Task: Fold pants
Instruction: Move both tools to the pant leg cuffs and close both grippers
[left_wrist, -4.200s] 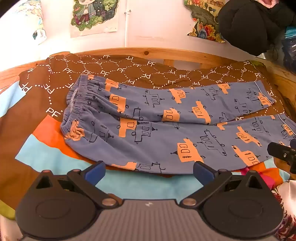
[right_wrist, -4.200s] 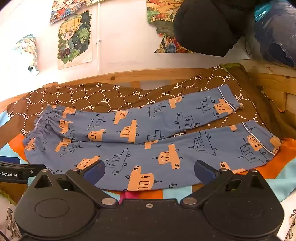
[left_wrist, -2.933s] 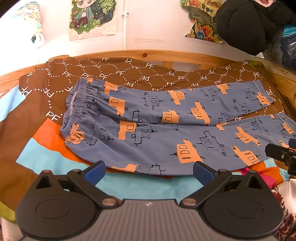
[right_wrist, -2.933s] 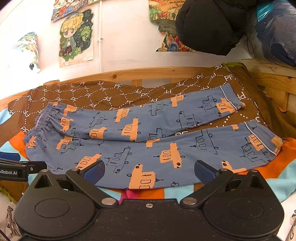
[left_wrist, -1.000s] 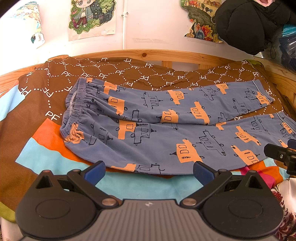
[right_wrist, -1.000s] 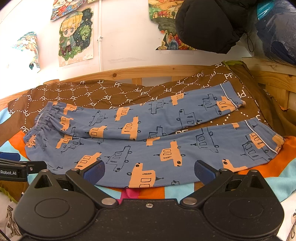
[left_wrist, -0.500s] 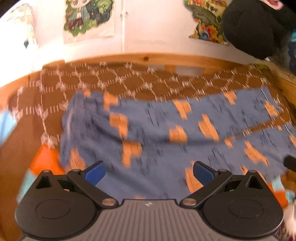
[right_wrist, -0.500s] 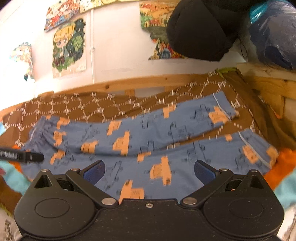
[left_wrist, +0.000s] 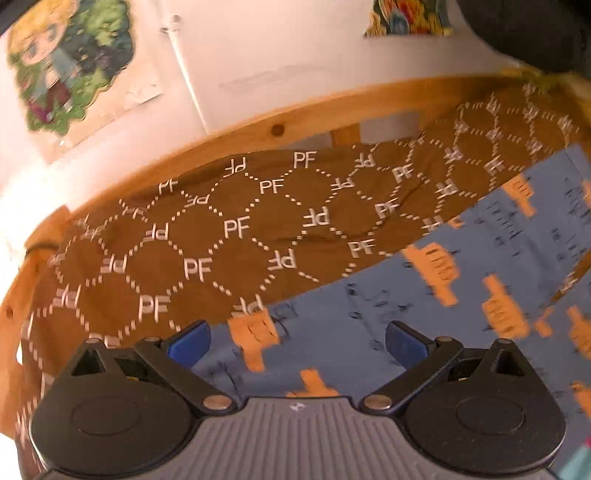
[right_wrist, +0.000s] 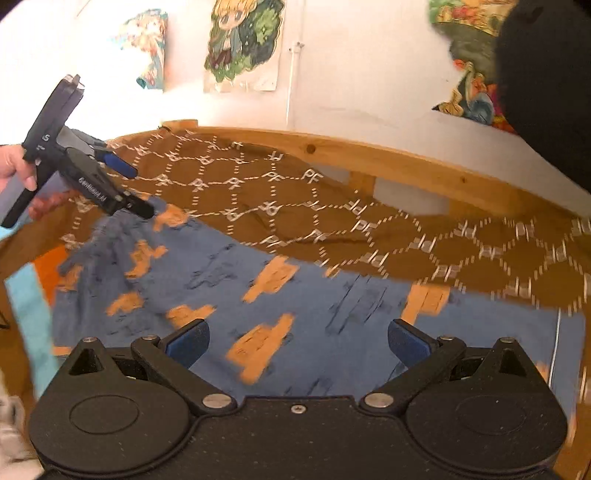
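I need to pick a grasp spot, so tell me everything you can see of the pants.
The pants are soft blue fabric printed with orange and dark line-drawn vehicles, lying flat and unfolded on the brown PF-patterned blanket. The gathered waistband end lies at the left, under the open left gripper; whether it touches the cloth I cannot tell. A thin white stripe marks a cuff at the right. The open right gripper is above a leg. Motion blur hides finer detail.
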